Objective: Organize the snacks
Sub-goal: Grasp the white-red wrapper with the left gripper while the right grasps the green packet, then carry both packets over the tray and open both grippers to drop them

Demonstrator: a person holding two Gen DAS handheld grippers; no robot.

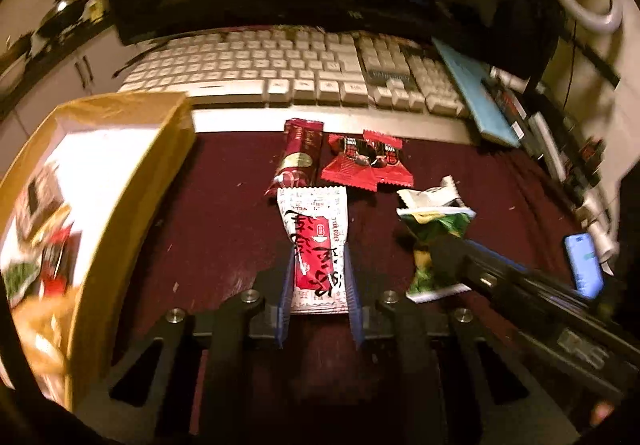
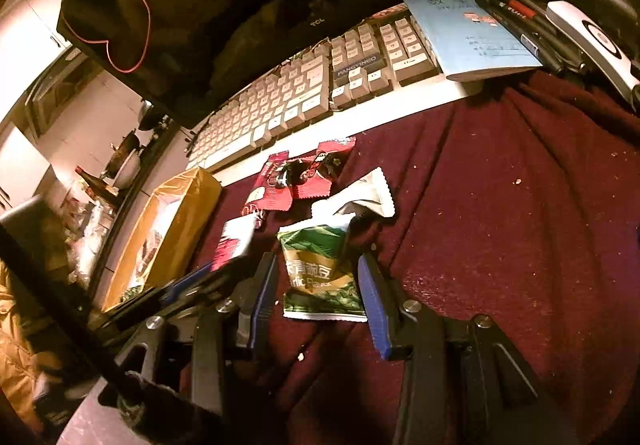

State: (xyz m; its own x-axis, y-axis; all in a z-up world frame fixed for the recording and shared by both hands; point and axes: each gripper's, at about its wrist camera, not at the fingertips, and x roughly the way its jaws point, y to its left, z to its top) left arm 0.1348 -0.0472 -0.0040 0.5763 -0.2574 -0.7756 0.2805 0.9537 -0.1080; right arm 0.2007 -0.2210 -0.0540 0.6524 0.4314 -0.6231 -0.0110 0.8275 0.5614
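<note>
A: Risk? L gripper (image 1: 320,277) is clamped on the red-and-white snack packet (image 1: 314,241) near its lower end only; the wrapper's slick, so it could slide out or fold on the way to the cardboard box (image 1: 120,181) off to its left.

B: R gripper (image 2: 320,293)?

A: Jaws apart, green pea packet (image 2: 320,269) lying loose between them on the maroon cloth (image 2: 500,225). Both tilt steeply down, side by side, so they could bump.

Both the left gripper (image 1: 320,281) and the right gripper (image 2: 318,295) are matte black frames with angular cut-outs and round silver screws on top. Their jaws carry thin, ribbed blue pads. A pale label, too blurred to read, seems to sit on the right gripper's side.
</note>
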